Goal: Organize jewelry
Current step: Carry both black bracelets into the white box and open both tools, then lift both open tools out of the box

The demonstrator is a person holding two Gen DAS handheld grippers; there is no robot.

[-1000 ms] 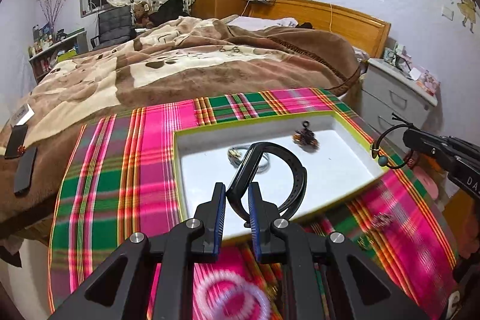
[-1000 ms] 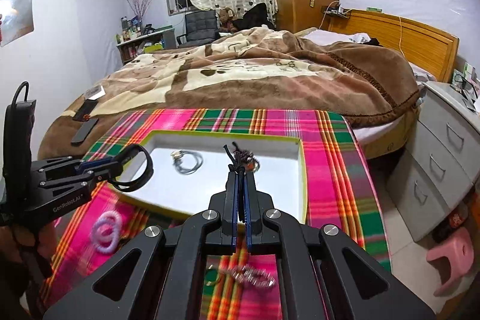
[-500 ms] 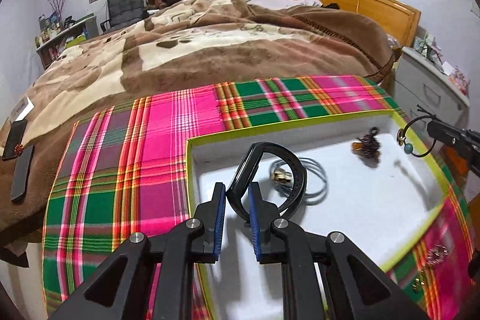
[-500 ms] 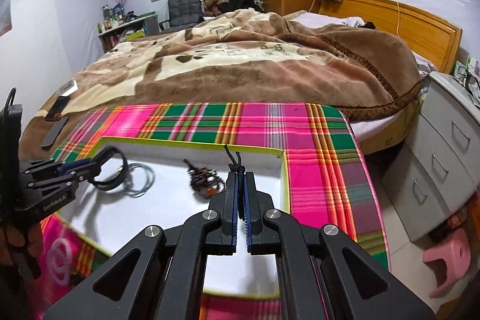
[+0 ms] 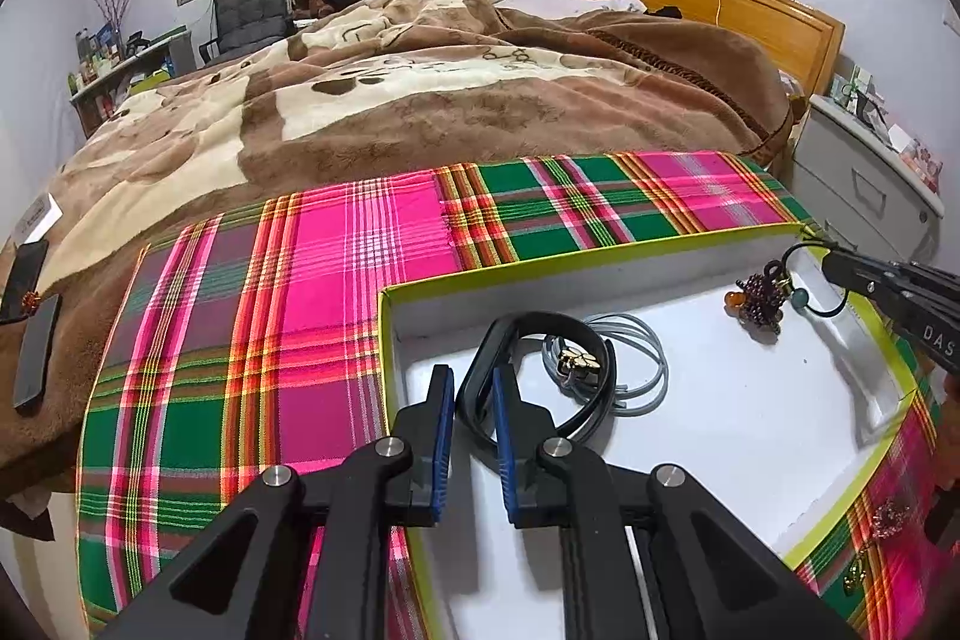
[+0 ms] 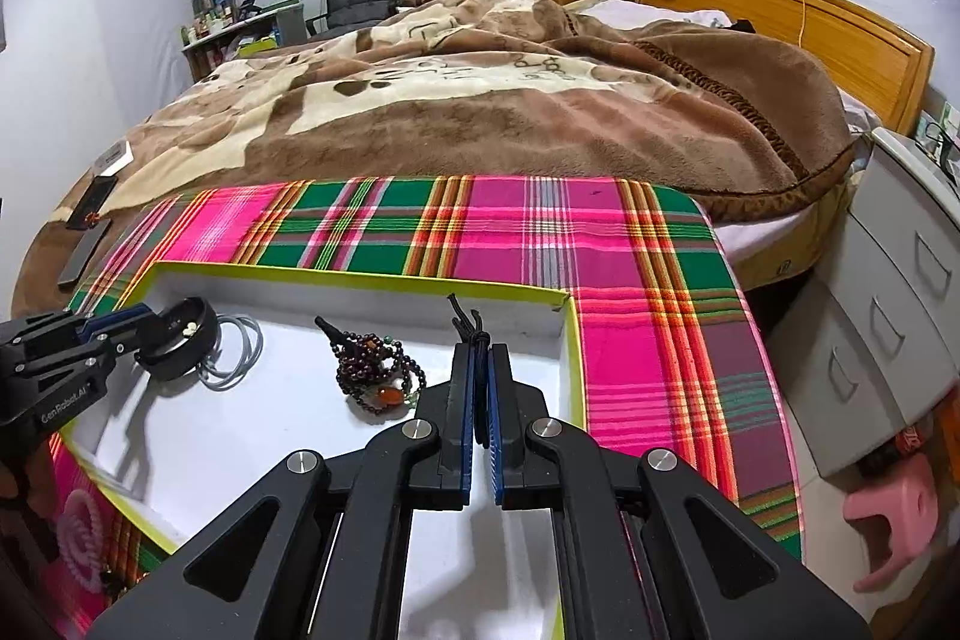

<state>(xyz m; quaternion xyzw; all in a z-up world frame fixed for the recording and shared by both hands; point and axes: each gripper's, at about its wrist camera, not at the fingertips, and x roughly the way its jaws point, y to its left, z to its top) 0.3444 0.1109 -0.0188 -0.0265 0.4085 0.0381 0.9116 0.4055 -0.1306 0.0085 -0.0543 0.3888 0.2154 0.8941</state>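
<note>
A white tray with a yellow-green rim (image 5: 540, 274) (image 6: 360, 274) lies on a plaid cloth. My left gripper (image 5: 471, 373) (image 6: 144, 319) is low over the tray's left end. Its jaws are closing, and a black bangle (image 5: 576, 334) (image 6: 180, 340) stands between the blue pads, touching both. My right gripper (image 6: 480, 349) (image 5: 831, 259) is at the tray's right end. Its jaws are just opening, with a thin black cord bracelet (image 6: 471, 331) (image 5: 807, 280) still pinched between them. A dark bead bracelet (image 5: 759, 301) (image 6: 375, 370) and grey rings with a gold charm (image 5: 636, 364) (image 6: 237, 346) lie in the tray.
The plaid cloth (image 5: 336, 292) covers the bed's foot, with a brown blanket (image 5: 456, 100) beyond. Pink coil ties (image 6: 78, 532) and small metal pieces (image 5: 888, 514) lie on the cloth near me. Phones (image 5: 36, 352) rest at the left. A grey nightstand (image 6: 888, 316) and a pink stool (image 6: 888, 520) stand at the right.
Both grippers have moved forward and down over the tray. The left carried the bangle to the left end, and the right brought the cord bracelet down beside the bead bracelet.
</note>
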